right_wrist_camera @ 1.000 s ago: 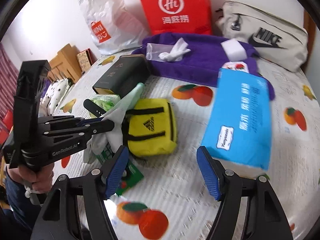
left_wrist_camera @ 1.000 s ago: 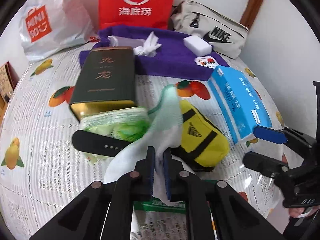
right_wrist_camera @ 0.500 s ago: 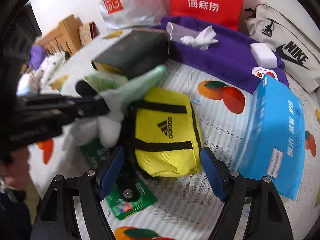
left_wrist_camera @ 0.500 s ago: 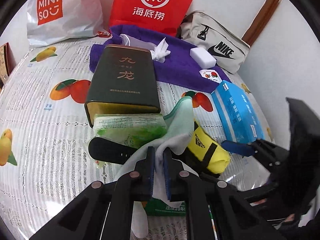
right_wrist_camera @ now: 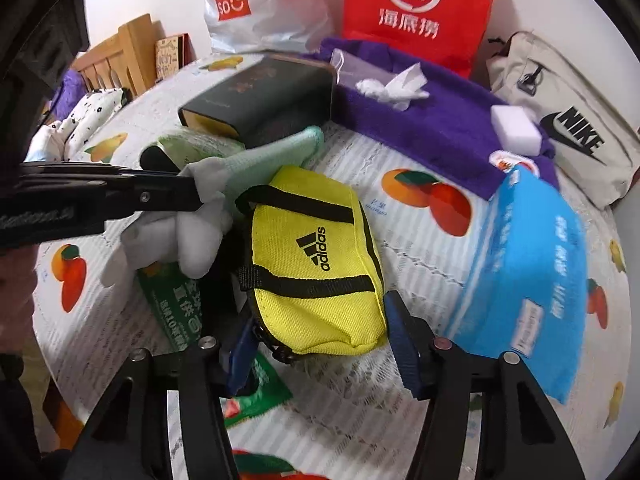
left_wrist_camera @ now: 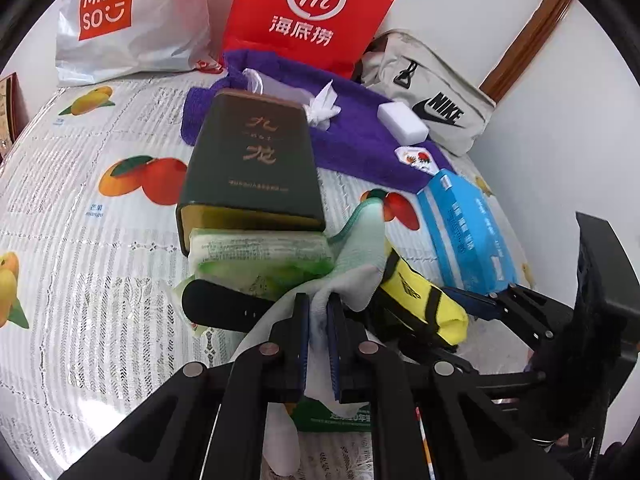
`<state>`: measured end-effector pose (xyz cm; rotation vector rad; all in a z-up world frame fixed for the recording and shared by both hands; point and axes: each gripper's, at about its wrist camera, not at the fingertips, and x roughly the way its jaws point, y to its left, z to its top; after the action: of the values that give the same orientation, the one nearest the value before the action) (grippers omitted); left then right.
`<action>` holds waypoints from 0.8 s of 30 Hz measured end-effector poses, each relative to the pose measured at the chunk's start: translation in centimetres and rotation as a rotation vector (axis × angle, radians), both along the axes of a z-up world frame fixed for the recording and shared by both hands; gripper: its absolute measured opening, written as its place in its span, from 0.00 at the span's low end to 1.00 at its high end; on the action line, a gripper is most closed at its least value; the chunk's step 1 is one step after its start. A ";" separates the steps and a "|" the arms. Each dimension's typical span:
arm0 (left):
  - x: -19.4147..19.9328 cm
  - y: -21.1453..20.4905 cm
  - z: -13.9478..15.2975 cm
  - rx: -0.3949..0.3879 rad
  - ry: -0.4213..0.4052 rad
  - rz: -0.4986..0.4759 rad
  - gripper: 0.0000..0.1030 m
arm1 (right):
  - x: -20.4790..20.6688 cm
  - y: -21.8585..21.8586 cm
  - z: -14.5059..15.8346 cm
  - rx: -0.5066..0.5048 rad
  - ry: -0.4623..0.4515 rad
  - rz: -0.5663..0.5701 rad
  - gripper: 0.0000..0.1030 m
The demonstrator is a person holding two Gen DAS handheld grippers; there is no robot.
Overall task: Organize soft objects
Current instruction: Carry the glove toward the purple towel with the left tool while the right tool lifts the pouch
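The left gripper (left_wrist_camera: pixel 318 334) tilts downward, jaws clamped tight on a pale glove (left_wrist_camera: pixel 352 256). The right gripper (right_wrist_camera: pixel 320 354) angles down more steeply, its jaws closing either side of a yellow pouch (right_wrist_camera: pixel 316 264); whether the pads already touch it is hard to tell from here.

A home, most likely a bedroom — a wooden bed frame (right_wrist_camera: pixel 120 56) stands by the white wall, with spotted bedding (right_wrist_camera: pixel 86 114) beside it. Shopping bags (left_wrist_camera: pixel 132 20), a sports pouch (left_wrist_camera: pixel 432 88) and a tissue pack (left_wrist_camera: pixel 464 232) clutter a fruit-printed tablecloth (left_wrist_camera: pixel 80 208) — household odds and ends.
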<state>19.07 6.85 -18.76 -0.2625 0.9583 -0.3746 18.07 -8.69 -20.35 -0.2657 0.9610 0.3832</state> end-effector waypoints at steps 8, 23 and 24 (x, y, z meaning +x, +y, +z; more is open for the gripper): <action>-0.7 0.1 2.7 -0.004 -0.066 0.003 0.08 | -2.4 -3.4 3.5 0.078 -0.041 -0.068 0.57; -0.7 -1.6 8.3 0.011 -0.159 -0.009 0.08 | -2.1 -7.7 8.4 0.147 -0.125 -0.157 0.57; -0.6 -1.7 8.5 0.012 -0.163 -0.009 0.08 | -1.9 -8.0 8.6 0.149 -0.130 -0.166 0.57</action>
<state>18.43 5.12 -10.23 -0.2133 0.8011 -0.3921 16.22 -16.70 -11.75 -0.0739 0.8154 0.2801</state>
